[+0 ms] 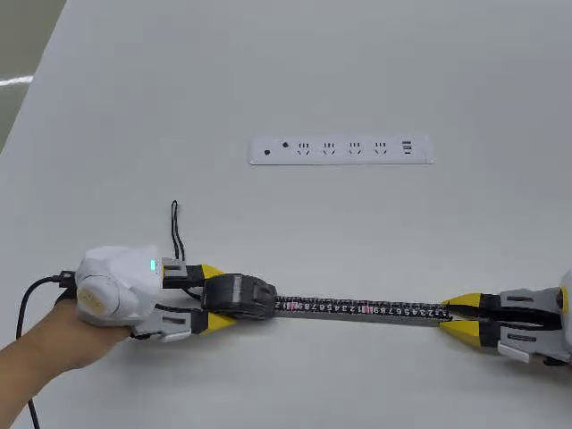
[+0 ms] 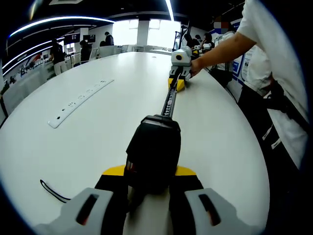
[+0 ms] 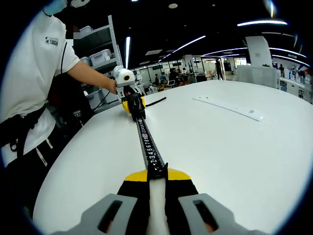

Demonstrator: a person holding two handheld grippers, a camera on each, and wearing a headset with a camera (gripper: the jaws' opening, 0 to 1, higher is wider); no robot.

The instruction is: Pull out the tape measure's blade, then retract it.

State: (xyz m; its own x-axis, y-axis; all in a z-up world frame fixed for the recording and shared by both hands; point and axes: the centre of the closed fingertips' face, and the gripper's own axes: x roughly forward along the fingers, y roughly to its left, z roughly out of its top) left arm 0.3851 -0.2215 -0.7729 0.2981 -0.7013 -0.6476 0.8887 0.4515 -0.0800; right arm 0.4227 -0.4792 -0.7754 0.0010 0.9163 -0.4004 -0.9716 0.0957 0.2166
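On the white tabletop [image 1: 268,71] your left gripper [image 1: 214,297] clamps the black tape-measure case [image 1: 239,297] steady; your right gripper [image 1: 463,315] pinches its numbered blade [image 1: 357,308] taut

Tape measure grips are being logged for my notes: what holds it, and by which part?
The left gripper clamps the case; the right gripper pinches the end of the blade.

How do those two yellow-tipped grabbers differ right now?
The left gripper clamps the black tape measure case; the right gripper pinches the end of the blade. The left gripper is spread wide, the right gripper nearly closed. Both have yellow tips and face each other.
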